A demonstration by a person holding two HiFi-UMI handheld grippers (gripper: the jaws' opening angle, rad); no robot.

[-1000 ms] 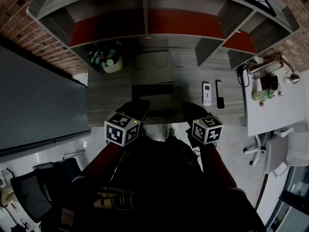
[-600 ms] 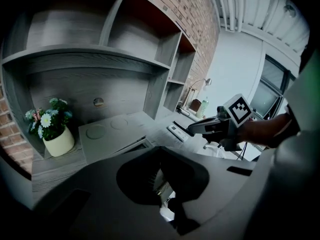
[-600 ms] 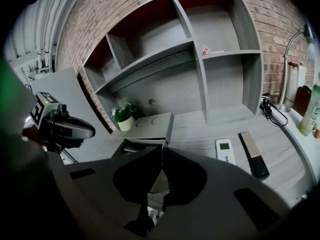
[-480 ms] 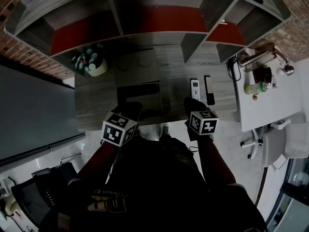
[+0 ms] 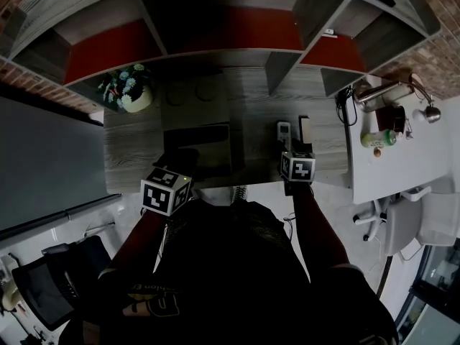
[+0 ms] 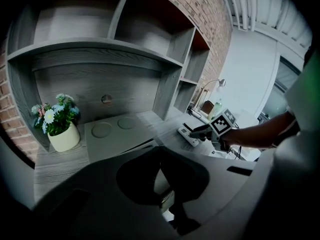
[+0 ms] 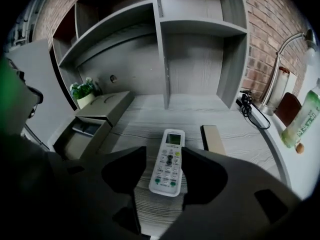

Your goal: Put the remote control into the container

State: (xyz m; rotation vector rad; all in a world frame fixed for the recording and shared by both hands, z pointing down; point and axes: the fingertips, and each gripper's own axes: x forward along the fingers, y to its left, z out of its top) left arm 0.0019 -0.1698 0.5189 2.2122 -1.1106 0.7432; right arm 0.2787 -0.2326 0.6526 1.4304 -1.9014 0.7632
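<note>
The white remote (image 7: 171, 149) lies flat on the grey wood desk (image 5: 259, 99), right of the grey container (image 5: 200, 141). My right gripper (image 7: 164, 159) is open, its jaws just having been opening. The remote's near half sits between the fingers, and gaps show on both sides. From the head view the right gripper (image 5: 287, 148) is at the desk's front edge, right at the remote (image 5: 284, 130). My left gripper (image 5: 180, 157) hovers before the container, and its jaws look shut and empty in the left gripper view (image 6: 161, 156).
A dark flat bar (image 7: 212, 138) lies just right of the remote. A flower pot (image 5: 131, 93) stands at the desk's back left. Shelves (image 5: 215, 27) rise behind the desk. A white side table (image 5: 402, 157) with a green bottle (image 5: 378, 139) and a lamp stands to the right.
My right gripper has moved forward and down from the desk's front edge to the white remote. The left gripper has dropped slightly in front of the container.
</note>
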